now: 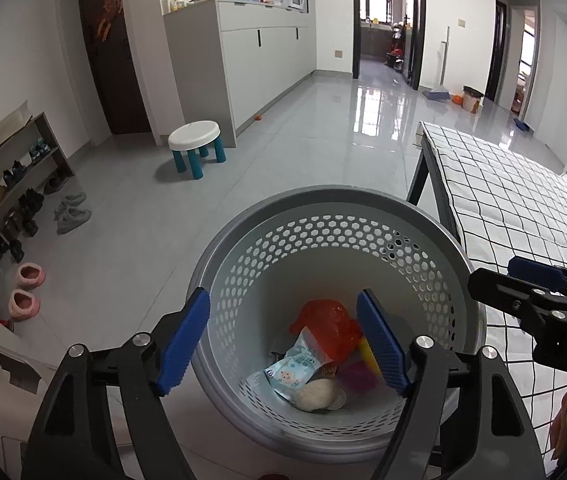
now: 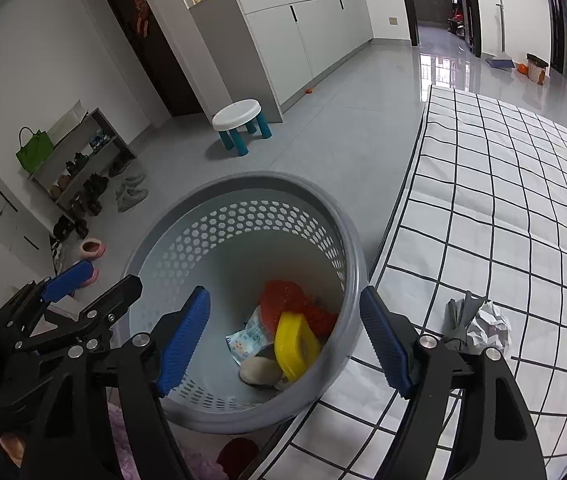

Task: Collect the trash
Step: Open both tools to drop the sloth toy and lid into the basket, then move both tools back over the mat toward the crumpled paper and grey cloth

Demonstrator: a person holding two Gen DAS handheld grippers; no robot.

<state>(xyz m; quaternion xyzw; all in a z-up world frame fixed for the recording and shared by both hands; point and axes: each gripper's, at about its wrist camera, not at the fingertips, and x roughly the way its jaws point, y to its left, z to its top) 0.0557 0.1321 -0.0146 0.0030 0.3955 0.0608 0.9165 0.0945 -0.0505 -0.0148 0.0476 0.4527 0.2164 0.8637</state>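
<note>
A grey perforated basket (image 1: 323, 196) stands on the floor against the table's edge. At its bottom lie a red bag (image 1: 323, 320), a blue-white wipes packet (image 1: 291, 372), a yellow plastic piece (image 2: 295, 344), a purple item (image 1: 357, 376) and a pale round lump (image 1: 317, 396). My left gripper (image 1: 283, 316) hovers over the basket, open, nothing between its fingers. My right gripper (image 2: 283, 312) hangs open above the basket's rim (image 2: 243, 180) on the table side, also holding nothing. Crumpled white paper (image 2: 489, 326) and a grey wrapper (image 2: 459, 312) lie on the table right of it.
The table wears a black-and-white checked cloth (image 2: 503, 200). A white stool with teal legs (image 1: 195, 140) stands on the grey tiles. A shoe rack (image 1: 15, 184), loose shoes and pink slippers (image 1: 27, 288) line the left wall. Cabinets (image 1: 263, 52) stand behind.
</note>
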